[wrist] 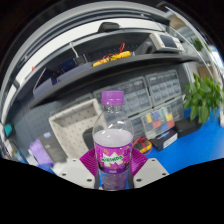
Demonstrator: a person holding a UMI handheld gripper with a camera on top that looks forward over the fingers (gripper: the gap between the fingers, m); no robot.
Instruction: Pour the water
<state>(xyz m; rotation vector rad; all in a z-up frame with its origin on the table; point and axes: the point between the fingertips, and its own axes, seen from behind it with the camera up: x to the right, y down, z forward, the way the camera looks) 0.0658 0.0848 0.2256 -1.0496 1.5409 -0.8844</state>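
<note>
Gripper (113, 172), bottom centre: both magenta pads (89, 161) pressed against a clear plastic bottle (113, 140), clamped and upright between the fingers. Bottle: ribbed cylinder, purple screw cap (113, 98), pink-purple label (114, 156) with green lettering, unreadable. Blue counter (195, 150) lower right. Beyond: white perforated basket (70, 124) centre left, grey small-drawer cabinet (150, 97), leafy green plant (205, 98) right.

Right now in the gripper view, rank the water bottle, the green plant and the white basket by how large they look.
1. Water bottle, between the fingers, though nearness to the camera inflates it.
2 and 3. White basket and green plant look alike in size; I would not rank them.
</note>
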